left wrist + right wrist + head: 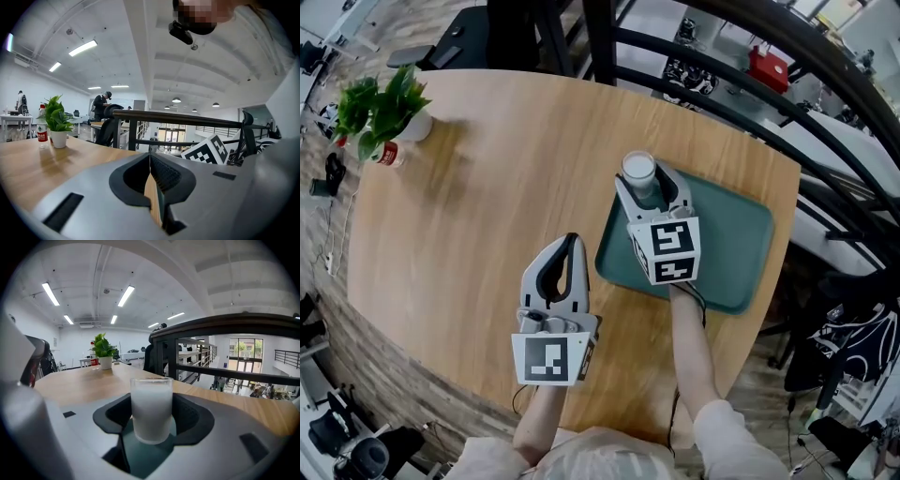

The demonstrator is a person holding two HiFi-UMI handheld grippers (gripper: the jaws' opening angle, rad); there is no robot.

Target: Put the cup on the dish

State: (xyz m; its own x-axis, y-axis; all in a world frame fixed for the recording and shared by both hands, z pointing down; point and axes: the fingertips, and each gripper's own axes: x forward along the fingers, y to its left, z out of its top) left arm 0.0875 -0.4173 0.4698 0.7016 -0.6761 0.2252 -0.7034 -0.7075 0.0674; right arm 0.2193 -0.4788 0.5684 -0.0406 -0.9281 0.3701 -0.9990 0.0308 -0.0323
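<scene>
Cup in the right gripper, over the dish's corner

On the table (487, 178) the green dish (736, 239) lies at the person's right. The right gripper (649, 187) reaches over its far left corner, while the left gripper (572, 246) hangs over bare wood just beside the dish's left edge, jaws pressed together with nothing between them. The right jaws pinch the cup (638, 170) at its sides – it stands upright, long axis vertical, with green showing straight beneath it. Whether its base already touches the dish I cannot tell. The set-down seems nearly due – likely a straight lowering, or only a release, by the right hand alone.
</scene>
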